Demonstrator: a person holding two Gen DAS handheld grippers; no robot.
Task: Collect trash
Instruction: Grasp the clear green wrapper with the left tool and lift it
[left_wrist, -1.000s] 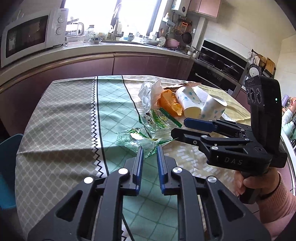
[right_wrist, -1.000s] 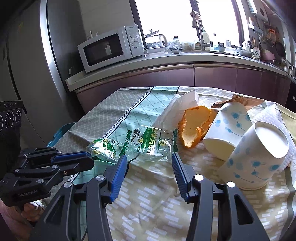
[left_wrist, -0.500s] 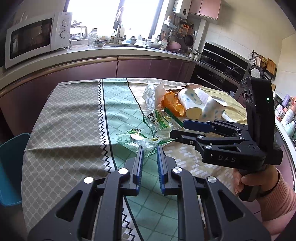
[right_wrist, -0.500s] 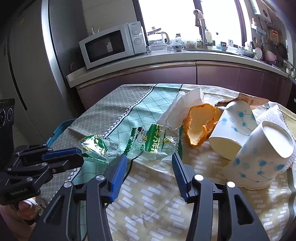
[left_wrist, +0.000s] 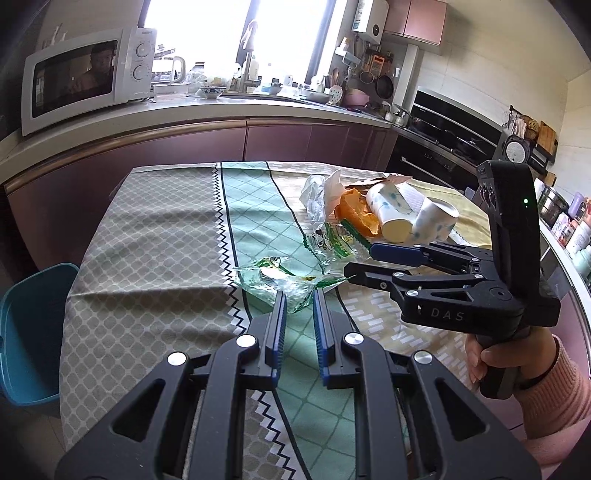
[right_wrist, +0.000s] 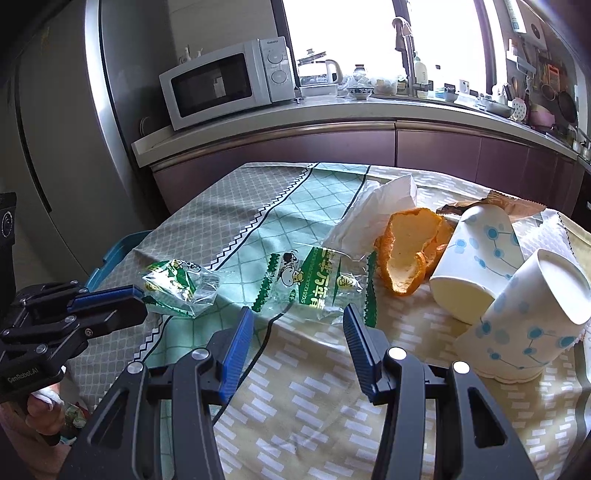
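my left gripper (left_wrist: 298, 295) has its fingers narrowly parted at the crumpled wrapper (left_wrist: 275, 277), whether pinching its edge i cannot tell. my right gripper (right_wrist: 298, 317) is spread wide just short of the flat printed wrapper (right_wrist: 314, 282) on the tablecloth (right_wrist: 325, 384).

You read "DAS" in pale letters on side of right gripper (left_wrist: 358, 264); "GenRobot.AI" on side of left gripper (right_wrist: 138, 302); "Galanz" small, top corner of microwave (right_wrist: 225, 83); green Chinese characters plus cartoon dog on clear wrapper (right_wrist: 314, 284), small sideways digits there too blurred to read; second wrapper (right_wrist: 177, 288) print illegible
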